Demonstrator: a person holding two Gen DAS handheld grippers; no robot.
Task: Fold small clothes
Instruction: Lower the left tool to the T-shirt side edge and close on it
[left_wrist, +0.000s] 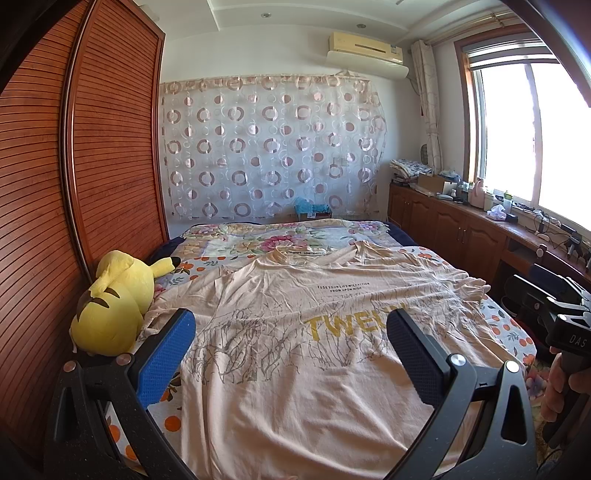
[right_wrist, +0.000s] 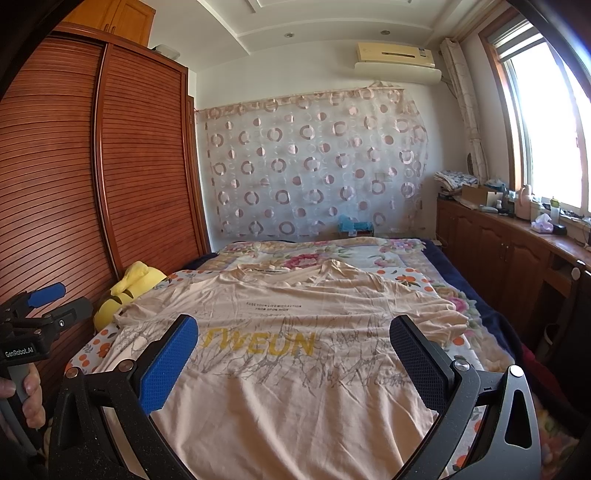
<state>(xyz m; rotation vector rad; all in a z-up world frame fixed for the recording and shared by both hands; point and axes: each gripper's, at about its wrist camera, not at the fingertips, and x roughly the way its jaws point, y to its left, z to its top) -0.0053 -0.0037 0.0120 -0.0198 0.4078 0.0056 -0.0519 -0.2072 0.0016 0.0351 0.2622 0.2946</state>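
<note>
A big peach T-shirt lies spread out flat on the bed. Its front faces up, and its neck points to 12 o'clock, toward the far wall. Yellow letters run across the chest, with thin grey tree drawings around them. There is a small line of dark words above the letters, too small to read well. The shirt is wrinkly, and both sleeves stick out to the sides.

The left gripper hangs over the near half of the shirt. Its two fingers are spread wide apart, with nothing between them. One finger has a blue pad at 9 o'clock, and the other has a black pad at 3 o'clock.

The right gripper is also spread wide over the shirt and holds nothing. I think both are a little above the cloth, but it is hard to be sure.

A yellow plush toy lies at 9 o'clock beside the shirt, up against the brown wardrobe. In the left view, a hand at 3 o'clock holds the other gripper's handle. A curtain with circles hangs on the far wall at 12 o'clock. A bright window is at 2 o'clock, over a long wooden cabinet.
</note>
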